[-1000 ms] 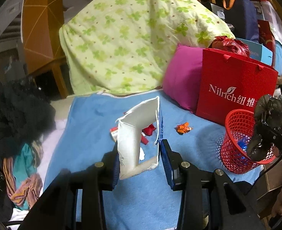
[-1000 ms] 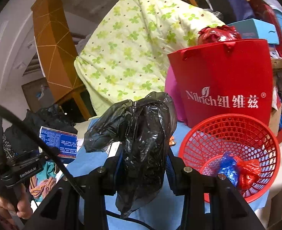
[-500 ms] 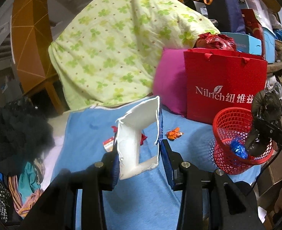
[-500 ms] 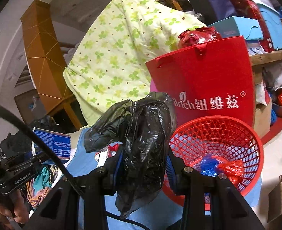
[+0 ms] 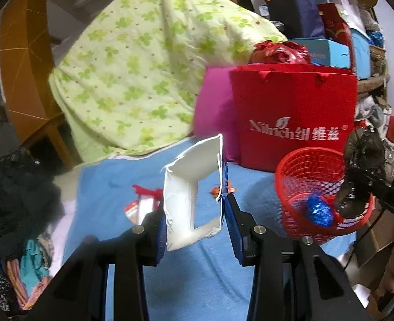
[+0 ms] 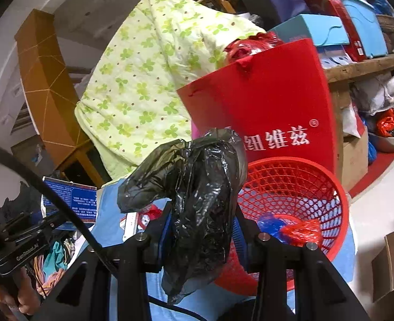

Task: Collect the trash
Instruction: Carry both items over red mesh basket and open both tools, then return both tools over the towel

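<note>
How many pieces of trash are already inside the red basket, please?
2: a blue wrapper and a red one, side by side at the bottom of the red basket. More may be hidden.

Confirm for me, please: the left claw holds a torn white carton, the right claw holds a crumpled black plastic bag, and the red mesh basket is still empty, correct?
Not quite: the red mesh basket already holds a blue wrapper and a red wrapper, as the right wrist view shows. The torn white carton and crumpled black plastic bag are held as you say.

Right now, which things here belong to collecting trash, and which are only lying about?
Job:
- carton in left gripper
- black bag in right gripper
- red basket
- wrappers in it
- scraps on blue sheet

Lying about:
- green quilt
- pink pillow
- red gift bag
- clothes
</note>
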The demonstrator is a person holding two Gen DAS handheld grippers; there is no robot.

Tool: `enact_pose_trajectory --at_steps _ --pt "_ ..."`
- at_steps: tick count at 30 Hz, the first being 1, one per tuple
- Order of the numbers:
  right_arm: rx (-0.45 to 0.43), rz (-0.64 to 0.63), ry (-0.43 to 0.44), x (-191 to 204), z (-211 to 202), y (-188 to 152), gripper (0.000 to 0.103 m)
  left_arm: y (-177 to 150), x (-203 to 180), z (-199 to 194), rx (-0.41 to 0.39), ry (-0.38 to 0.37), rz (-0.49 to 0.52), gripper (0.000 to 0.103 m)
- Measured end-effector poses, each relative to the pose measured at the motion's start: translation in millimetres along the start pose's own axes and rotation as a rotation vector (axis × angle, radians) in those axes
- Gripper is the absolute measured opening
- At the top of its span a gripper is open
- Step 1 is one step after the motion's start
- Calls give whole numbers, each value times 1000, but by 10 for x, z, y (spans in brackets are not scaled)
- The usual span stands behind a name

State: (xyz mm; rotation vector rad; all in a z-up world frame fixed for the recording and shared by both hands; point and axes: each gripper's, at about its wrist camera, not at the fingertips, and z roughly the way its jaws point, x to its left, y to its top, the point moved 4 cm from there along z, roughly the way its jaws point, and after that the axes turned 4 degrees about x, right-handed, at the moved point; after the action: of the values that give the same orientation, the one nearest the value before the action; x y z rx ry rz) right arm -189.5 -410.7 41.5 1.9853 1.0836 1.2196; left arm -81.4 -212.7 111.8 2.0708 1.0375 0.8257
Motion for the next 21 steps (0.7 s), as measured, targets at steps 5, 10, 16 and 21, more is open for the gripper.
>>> enact_pose_trajectory --at_steps 5,10,16,21 --pt "-13 54 -30 -270 6 62 44 147 -281 98 -2 -161 -2 41" --pt "4 114 -65 -601 67 65 44 304 -690 292 5 -339 7 43" --pt "40 187 -82 -942 163 16 53 335 -1210 702 92 -482 29 49" --pt "32 216 -71 -1056 126 29 65 205 -1273 857 142 -471 21 53"
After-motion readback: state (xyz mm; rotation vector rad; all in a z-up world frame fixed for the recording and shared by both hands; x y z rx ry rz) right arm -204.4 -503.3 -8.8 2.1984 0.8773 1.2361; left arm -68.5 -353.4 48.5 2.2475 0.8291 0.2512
